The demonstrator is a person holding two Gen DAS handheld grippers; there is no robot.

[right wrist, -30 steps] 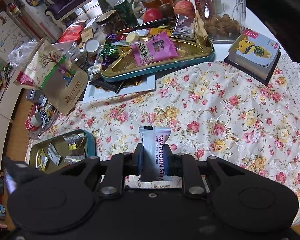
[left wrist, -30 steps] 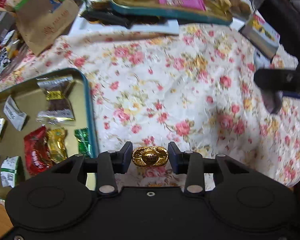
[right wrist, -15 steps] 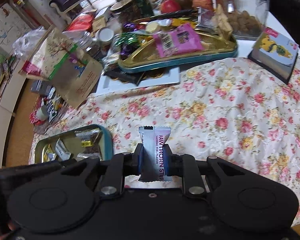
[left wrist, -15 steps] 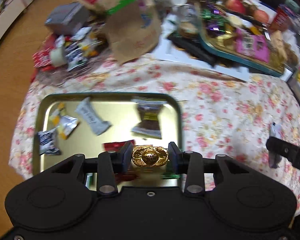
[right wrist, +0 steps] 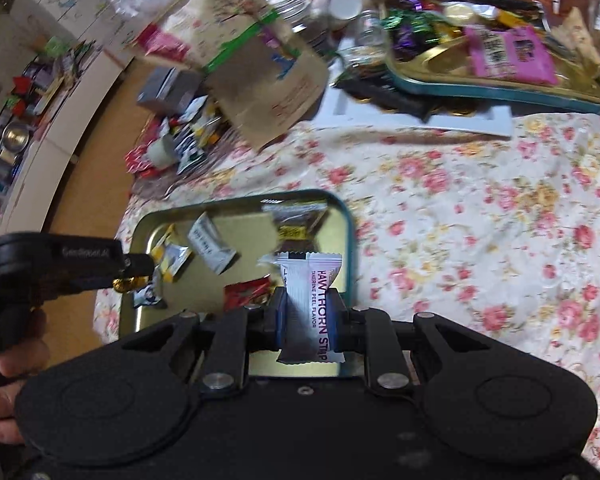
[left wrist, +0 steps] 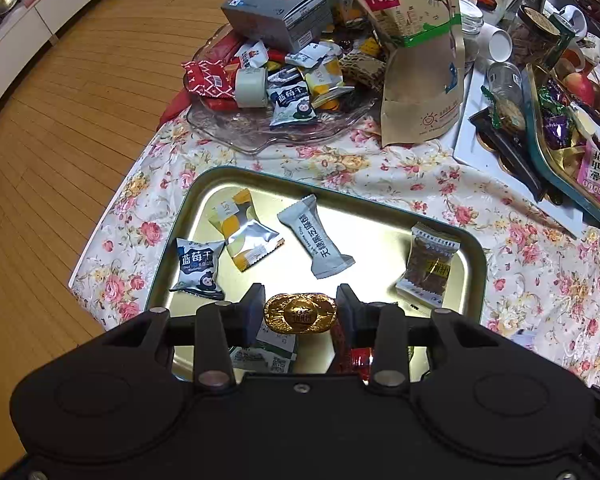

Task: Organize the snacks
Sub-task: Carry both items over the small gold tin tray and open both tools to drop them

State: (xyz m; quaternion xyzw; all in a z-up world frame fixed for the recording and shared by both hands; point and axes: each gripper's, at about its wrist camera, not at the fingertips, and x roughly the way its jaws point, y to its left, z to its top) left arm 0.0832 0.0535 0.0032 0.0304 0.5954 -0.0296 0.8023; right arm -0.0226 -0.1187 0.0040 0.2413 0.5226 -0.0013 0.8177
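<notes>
Left gripper [left wrist: 300, 312] fingers clamp a gold foil-wrapped ingot-shaped candy [left wrist: 300, 313]; right gripper [right wrist: 309, 320] fingers pinch a white hawthorn strip packet [right wrist: 310, 304]. Both have swung from the floral-clothed tabletop [right wrist: 480, 220] to hover over the gold teal-rimmed metal tray [left wrist: 474, 256] of wrapped snacks. Release is likely next.

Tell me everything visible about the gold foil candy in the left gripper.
The ingot-shaped candy in crinkled gold foil has a raised oval centre with an embossed mark. It sits lengthwise between the left gripper jaws, which close on its two ends, held above the near part of the teal-rimmed gold metal tray. The right wrist view shows only a sliver of it, blurred.
</notes>
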